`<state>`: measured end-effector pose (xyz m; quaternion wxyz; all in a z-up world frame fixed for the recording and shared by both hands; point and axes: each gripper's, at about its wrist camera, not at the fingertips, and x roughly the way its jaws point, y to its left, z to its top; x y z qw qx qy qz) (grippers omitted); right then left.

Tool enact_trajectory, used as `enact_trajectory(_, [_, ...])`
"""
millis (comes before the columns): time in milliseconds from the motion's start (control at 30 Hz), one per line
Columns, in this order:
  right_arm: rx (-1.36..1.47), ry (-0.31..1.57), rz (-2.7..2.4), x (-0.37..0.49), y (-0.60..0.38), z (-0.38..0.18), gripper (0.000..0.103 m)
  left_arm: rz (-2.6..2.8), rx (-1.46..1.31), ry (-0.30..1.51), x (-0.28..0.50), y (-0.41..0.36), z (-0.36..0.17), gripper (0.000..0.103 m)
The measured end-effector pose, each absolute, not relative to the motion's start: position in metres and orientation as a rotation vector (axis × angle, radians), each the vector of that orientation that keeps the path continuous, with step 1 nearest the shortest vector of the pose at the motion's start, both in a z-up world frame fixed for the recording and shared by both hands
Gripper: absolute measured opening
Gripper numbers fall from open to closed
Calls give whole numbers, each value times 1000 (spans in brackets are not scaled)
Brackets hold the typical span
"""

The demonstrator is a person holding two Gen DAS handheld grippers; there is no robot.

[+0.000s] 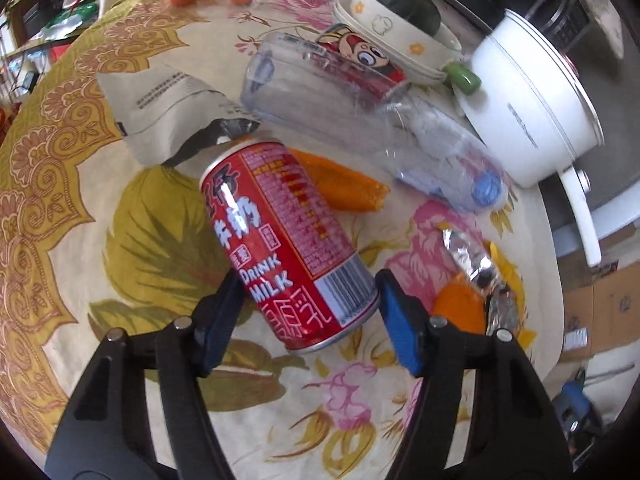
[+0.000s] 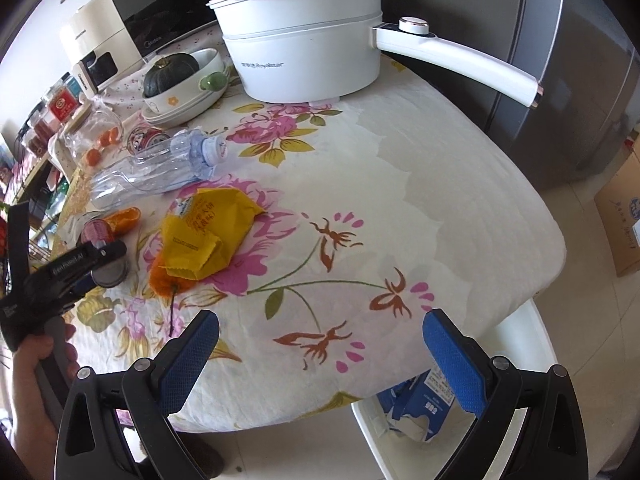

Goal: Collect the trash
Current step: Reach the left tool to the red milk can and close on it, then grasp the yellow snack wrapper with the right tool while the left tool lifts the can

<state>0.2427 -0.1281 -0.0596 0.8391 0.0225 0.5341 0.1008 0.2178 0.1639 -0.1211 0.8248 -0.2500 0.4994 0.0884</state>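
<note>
I have the left tool (image 1: 310, 300) straddling the lying red milk can (image 1: 286, 240) on the table (image 1: 120, 280), right pad still clear, while my right tool (image 2: 320, 344) hangs released, well apart.

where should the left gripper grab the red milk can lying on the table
Across the round body of the red milk can, near its base end, coming down from above. It lies on its side, so the curved walls face the left gripper, whose pads already flank it there; the right gripper is open, away.
</note>
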Motion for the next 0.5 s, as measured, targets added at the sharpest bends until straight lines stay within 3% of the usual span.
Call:
enact_trajectory(367, [234,1101,347,255,-79,-71,102,84,-456,1098,167,183,-107,65])
enact_trajectory(500, [297,1107,371,261,-63,-86,96,60,-438,1082,155,183,-98,64])
